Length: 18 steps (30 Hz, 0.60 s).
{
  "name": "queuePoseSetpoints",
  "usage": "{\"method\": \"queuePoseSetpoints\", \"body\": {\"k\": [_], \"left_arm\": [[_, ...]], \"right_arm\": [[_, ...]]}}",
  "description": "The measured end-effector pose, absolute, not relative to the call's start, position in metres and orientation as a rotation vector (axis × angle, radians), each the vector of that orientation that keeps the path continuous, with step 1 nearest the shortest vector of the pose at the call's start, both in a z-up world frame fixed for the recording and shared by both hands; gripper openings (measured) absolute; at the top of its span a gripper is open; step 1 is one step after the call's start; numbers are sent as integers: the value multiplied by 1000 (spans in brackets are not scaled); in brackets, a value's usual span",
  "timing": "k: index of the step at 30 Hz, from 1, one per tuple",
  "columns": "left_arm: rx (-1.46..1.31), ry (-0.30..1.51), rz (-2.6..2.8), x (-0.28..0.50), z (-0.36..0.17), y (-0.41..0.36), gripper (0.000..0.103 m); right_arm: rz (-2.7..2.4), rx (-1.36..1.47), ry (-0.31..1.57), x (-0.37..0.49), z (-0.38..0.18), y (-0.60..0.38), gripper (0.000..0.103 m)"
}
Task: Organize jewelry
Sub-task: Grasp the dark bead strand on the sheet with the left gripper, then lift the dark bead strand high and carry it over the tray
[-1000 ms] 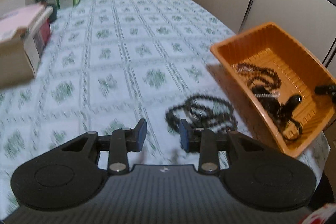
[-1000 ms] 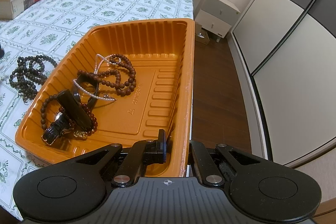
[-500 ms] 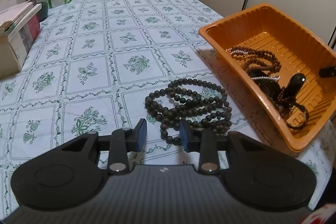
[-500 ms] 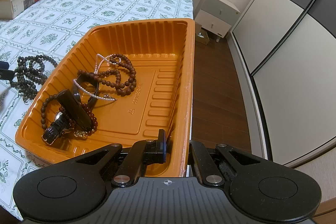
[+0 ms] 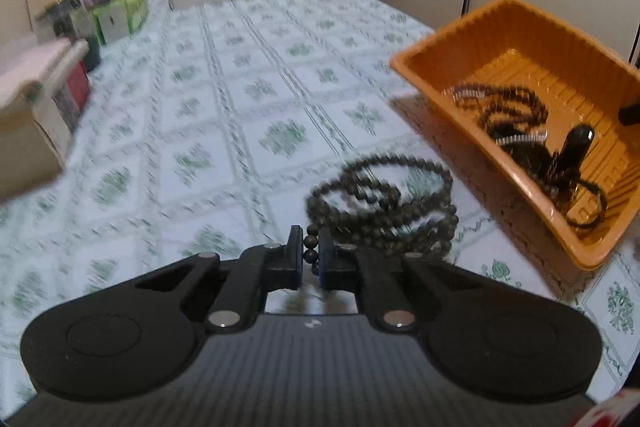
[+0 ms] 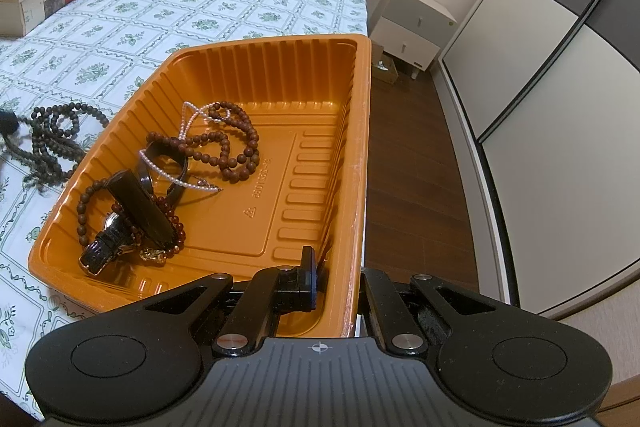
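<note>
The left gripper (image 5: pixel 311 254) is pinching a strand of the dark bead necklace (image 5: pixel 384 203), its jaws together on a few beads at the near end. The rest of the necklace is lying coiled on the tablecloth (image 5: pixel 240 131), just left of the orange tray (image 6: pixel 360 131) and beyond the fingertips. The right gripper (image 6: pixel 336 279) is clamping the tray's near right rim, steadying it. The tray is sitting to the right of the held necklace, so the carry likely runs rightward over the tray's left wall, and the left hand is the nearer one.
</note>
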<state>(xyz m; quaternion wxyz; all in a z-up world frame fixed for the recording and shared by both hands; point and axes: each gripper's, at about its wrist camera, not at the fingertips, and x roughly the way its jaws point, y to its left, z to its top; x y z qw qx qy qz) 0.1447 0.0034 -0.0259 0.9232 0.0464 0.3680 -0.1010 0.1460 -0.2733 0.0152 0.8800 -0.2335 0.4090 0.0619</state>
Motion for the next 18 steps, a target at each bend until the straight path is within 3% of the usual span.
{"method": "queuePoseSetpoints", "body": {"k": [18], "left_arm": [[88, 517, -188, 149, 114, 63, 6]], "right_arm": [[132, -494, 851, 145, 17, -273, 4]]}}
